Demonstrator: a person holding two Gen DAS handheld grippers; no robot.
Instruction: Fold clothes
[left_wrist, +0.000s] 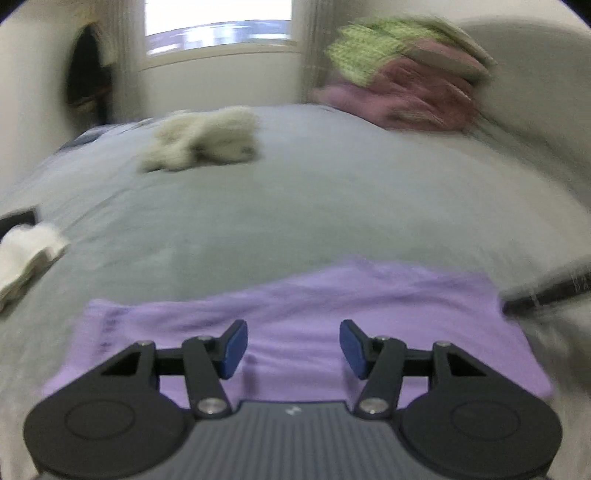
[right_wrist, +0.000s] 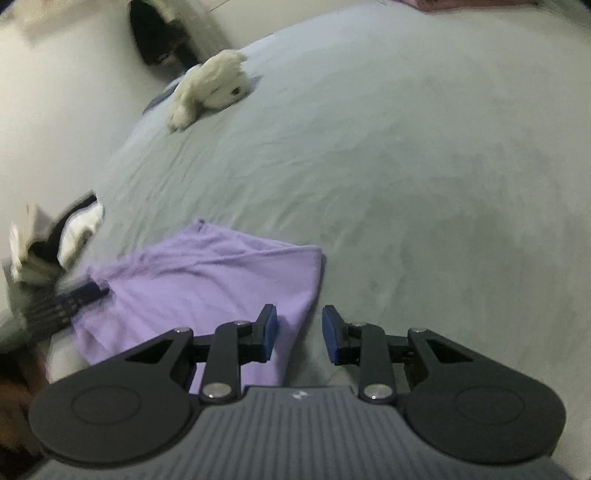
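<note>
Both views are smeared with motion blur, so fine detail is hard to read. The left gripper (left_wrist: 293, 349) hovers low over a folded lilac garment (left_wrist: 332, 317) on the grey bed (left_wrist: 295, 206), its blue-padded fingers (left_wrist: 234, 349) spread wide with nothing between them; the garment's near edge is hidden under the gripper body. The right gripper (right_wrist: 299, 334) hangs at the garment's right-hand edge (right_wrist: 207, 273), fingers moderately apart and empty, one over the cloth and the other over bare bedding. From the right wrist the left gripper (right_wrist: 70, 299) is only a dark streak at the cloth's far side. At the bed's left edge sits a white and black stack of folded clothes (right_wrist: 55, 240), partly cut off. Farther off lies a cream plush toy (left_wrist: 203, 138), and beyond it a blurred heap of pink and green clothes (left_wrist: 406, 77) below a bright window (left_wrist: 218, 22).
</note>
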